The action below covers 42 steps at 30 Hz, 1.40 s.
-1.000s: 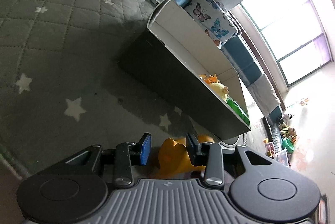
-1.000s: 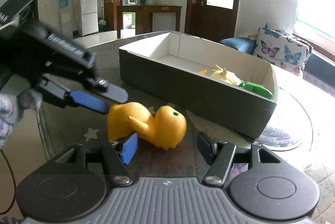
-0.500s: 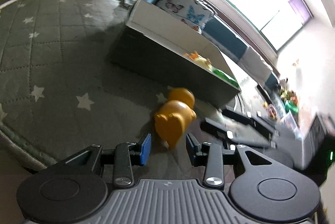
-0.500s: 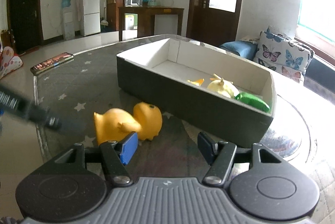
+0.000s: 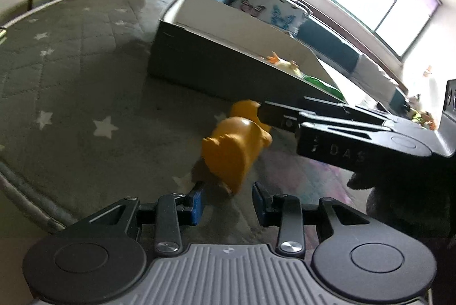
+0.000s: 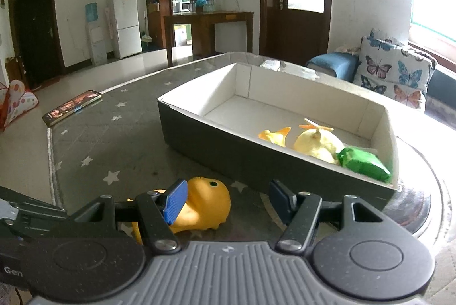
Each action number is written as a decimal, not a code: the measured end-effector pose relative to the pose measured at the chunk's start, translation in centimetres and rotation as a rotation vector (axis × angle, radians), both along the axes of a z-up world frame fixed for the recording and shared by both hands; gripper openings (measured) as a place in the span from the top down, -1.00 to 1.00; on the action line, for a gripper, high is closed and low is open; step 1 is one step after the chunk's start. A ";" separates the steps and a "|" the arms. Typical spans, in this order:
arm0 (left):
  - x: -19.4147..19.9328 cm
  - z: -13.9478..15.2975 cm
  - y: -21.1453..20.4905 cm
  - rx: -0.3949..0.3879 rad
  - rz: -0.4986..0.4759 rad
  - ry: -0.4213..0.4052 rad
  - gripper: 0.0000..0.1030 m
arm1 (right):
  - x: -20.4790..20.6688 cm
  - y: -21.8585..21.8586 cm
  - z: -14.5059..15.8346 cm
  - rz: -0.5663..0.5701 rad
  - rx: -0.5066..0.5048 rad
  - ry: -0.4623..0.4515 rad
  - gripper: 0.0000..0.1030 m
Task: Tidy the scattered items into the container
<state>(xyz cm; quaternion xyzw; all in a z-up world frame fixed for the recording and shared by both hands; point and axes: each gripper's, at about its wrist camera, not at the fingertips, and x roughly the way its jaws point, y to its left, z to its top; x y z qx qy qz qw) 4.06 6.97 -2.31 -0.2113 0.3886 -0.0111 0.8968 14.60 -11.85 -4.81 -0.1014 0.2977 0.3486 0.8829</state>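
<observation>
Orange duck [image 6: 205, 208] body hidden behind right hand-held gripper [image 6: 228, 202] finger.

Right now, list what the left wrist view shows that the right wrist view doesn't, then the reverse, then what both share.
Left wrist only: the right gripper reaching in beside the orange duck, and the left gripper, jaws just narrowed, nothing pinched.

Right wrist only: a phone near the mat's edge, a fridge, the box floor.

Both: the duck, the grey box, the green packet, the star mat, the butterfly cushion.

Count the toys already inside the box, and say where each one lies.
3, all at the box's near right end: a small orange-yellow toy, a pale yellow toy beside it, and a green one in the corner. The near wall could hide more.
</observation>
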 end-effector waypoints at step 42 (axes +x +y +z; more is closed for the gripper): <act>2.6 0.4 4.1 0.027 -0.034 -0.007 0.28 | -0.4 0.7 -2.8 0.197 -0.102 0.003 -0.43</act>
